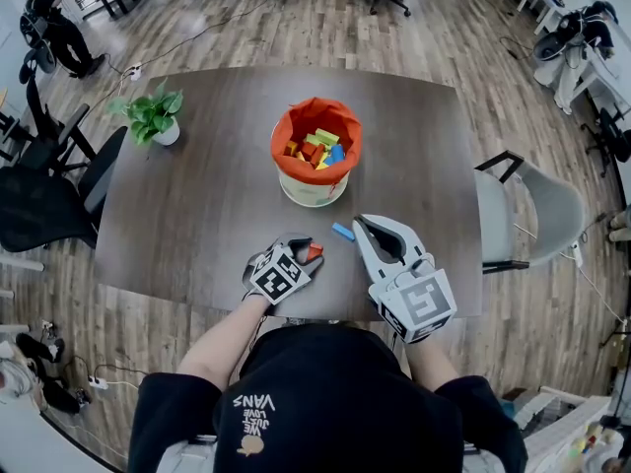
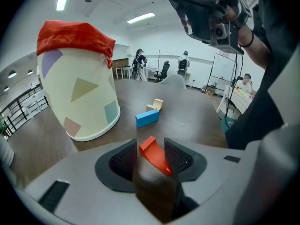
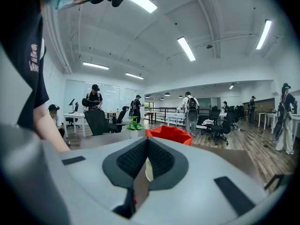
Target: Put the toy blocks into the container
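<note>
Red block (image 2: 157,159) first: smooth, glossy, wedge-like with one scooped side, flat on the table (image 1: 197,205) near its front edge, between the ribbed black pads of the left gripper (image 2: 151,144). Jaws spread there, flanking the block closely without clamping it (released, then, not grasping). Just beyond, a blue block (image 2: 147,118), a plain flat bar, lying on the tabletop; past that a cream block (image 2: 155,105) of pale bare wood with a notch cut in it, close to the blue one. To their left in the left gripper view, the container (image 2: 82,97): a tapered round tub, cream-walled with pastel triangles and patches, upright, lined with crumpled orange-red fabric folded over the rim. Inside, from the head view, a loose heap of blocks (image 1: 317,150) in yellow, green, blue, orange and red. Right gripper (image 1: 372,227) at the table's front right, tips just right of the blue block, clenched on nothing, ribbed pads together. Table itself dark brown, matte, wood-grained, rounded at the corners. Near the far left corner a plant (image 1: 153,114) in a small white pot. Off the right edge a grey chair (image 1: 537,210).
</note>
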`<state>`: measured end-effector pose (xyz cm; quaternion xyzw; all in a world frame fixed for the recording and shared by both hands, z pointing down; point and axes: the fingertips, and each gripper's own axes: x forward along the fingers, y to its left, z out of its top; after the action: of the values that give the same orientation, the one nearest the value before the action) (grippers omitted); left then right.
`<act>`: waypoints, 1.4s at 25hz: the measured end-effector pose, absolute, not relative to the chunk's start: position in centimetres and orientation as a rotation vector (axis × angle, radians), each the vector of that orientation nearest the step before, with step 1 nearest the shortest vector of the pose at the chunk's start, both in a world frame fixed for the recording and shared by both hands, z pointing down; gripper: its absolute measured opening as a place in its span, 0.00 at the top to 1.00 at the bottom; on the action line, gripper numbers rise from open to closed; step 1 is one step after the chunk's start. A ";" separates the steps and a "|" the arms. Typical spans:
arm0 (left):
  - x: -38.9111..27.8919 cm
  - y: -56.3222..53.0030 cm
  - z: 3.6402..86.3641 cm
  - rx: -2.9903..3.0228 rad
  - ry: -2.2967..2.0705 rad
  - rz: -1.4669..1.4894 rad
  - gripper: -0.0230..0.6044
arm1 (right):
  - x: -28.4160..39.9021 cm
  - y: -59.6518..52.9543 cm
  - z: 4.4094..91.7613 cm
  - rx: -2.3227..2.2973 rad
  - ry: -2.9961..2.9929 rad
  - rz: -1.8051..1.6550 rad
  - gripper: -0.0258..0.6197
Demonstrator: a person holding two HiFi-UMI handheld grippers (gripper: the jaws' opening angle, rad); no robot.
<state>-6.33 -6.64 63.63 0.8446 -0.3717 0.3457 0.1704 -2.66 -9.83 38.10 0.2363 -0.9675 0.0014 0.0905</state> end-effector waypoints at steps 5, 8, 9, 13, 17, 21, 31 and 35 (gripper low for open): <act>-6.8 -7.2 63.9 2.395 -1.040 1.064 0.69 | -2.7 -9.8 38.1 0.696 -2.872 0.007 0.93; -6.8 -7.4 64.3 2.406 -1.004 1.101 0.69 | -2.7 -9.8 38.2 0.693 -2.869 0.009 0.93; -6.8 -7.4 64.5 2.406 -0.989 1.112 0.69 | -2.6 -9.8 38.2 0.692 -2.867 0.008 0.93; -6.7 -7.4 64.8 2.415 -0.951 1.121 0.69 | -2.6 -9.8 38.3 0.690 -2.863 0.008 0.93; -6.4 -7.6 64.8 2.440 -0.918 1.123 0.70 | -2.6 -9.8 38.5 0.687 -2.860 0.015 0.93; -6.4 -7.5 64.9 2.445 -0.898 1.109 0.77 | -2.6 -9.9 38.4 0.687 -2.862 0.013 0.93; -6.6 -7.6 64.6 2.438 -0.911 1.080 0.82 | -2.7 -10.0 38.5 0.680 -2.862 0.017 0.93; -7.0 -7.6 64.1 2.426 -0.945 1.060 0.85 | -2.8 -9.9 38.3 0.683 -2.866 0.014 0.93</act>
<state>-7.00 -7.62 64.12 0.8512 -0.3315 0.3719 0.1648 -2.79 -9.90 38.29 0.2306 -0.9682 0.0047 0.0974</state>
